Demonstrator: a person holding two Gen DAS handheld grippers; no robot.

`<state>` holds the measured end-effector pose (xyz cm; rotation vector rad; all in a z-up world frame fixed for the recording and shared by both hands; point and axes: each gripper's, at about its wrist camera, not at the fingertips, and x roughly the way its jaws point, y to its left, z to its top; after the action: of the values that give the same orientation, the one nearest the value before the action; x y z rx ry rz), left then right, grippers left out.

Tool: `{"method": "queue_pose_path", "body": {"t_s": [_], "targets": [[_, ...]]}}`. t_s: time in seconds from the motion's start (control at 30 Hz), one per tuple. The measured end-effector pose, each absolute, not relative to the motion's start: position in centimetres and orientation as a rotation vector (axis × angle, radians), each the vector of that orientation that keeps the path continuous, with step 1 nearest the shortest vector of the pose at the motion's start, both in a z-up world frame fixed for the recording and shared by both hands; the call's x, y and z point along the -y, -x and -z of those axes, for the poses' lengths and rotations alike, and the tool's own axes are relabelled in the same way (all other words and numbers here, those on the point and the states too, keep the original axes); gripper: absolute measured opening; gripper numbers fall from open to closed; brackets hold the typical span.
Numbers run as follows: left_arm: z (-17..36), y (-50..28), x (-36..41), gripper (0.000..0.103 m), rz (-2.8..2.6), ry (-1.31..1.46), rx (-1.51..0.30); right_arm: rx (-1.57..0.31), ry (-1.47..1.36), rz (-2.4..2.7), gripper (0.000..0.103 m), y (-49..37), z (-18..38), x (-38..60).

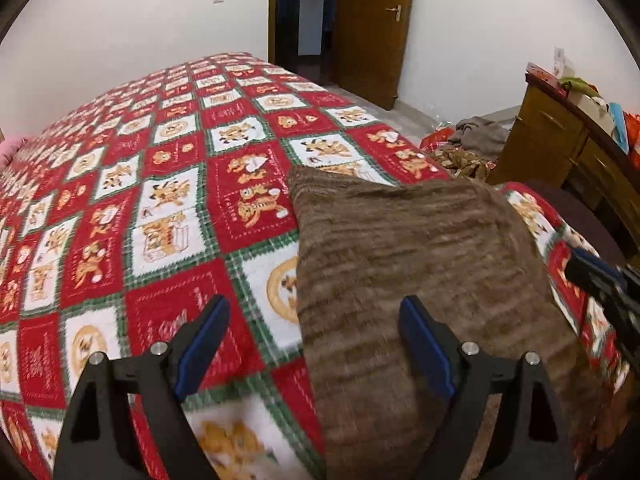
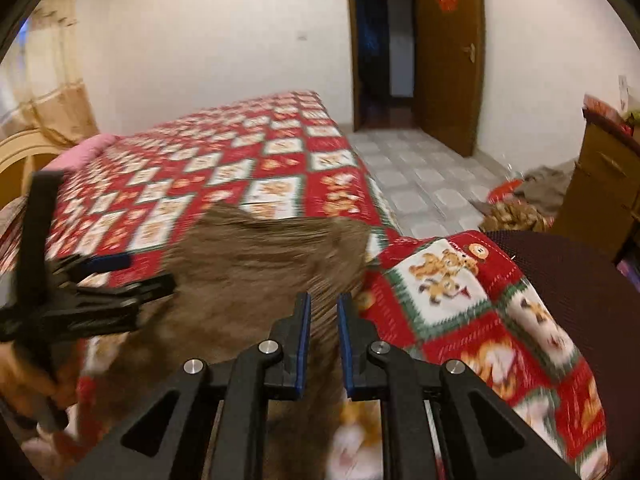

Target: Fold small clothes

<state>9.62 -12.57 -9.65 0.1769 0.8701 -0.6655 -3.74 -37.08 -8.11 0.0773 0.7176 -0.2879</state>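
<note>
Two claws in play, both mine, over the bed (image 1: 120,184) w/ its red, white & green cartoon-tiger blanket (image 1: 172,216). My left claw (image 1: 314,338) is spread wide, blue pads well apart, nothing between them; its right pad sits over the left edge of the brown garment (image 1: 420,260), the left pad over bare blanket. Can't tell if the pad touches the cloth. The brown garment, a fuzzy striped knit, lies on the blanket from approx 12 to 5 o'clock in the left wrist view, one corner pointing away toward 12, its near end running under the frame bottom.

In the right wrist view my right claw (image 2: 323,336) has pads nearly together, narrow gap, w/ the garment's (image 2: 256,272) right edge running into that gap; pic is blurred, so can't tell whether it's actually pinching the cloth. Left claw (image 2: 120,276) shows at 9 o'clock there, lying over the garment's left side. Right claw's dark tip (image 1: 600,280) peeks in at 3 o'clock of the left view.

Bkgd: brown door (image 1: 372,28) open at 12, wooden dresser (image 1: 560,136) at 2 o'clock, heap of clothes (image 1: 472,140) on the tiled floor (image 2: 420,176) beside it.
</note>
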Motion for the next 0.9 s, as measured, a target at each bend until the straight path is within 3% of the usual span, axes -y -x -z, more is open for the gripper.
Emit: {"method": "queue_pose_path", "body": {"t_s": [0.33,0.57,0.9], "targets": [[10.6,-3.1,9.9,0.089,0.650,-0.247,-0.787,-0.837,-0.046,0.259,0.012,7.8,12.2,32.9],[13.6,-1.7,9.1,0.089,0.637,-0.282,-0.865,-0.868,-0.090,0.304,0.014,10.4,12.3,32.8],[13.2,1.2,7.6,0.088,0.629,-0.347,-0.858,-0.922,0.062,0.395,0.016,12.3,12.2,29.4]]}}
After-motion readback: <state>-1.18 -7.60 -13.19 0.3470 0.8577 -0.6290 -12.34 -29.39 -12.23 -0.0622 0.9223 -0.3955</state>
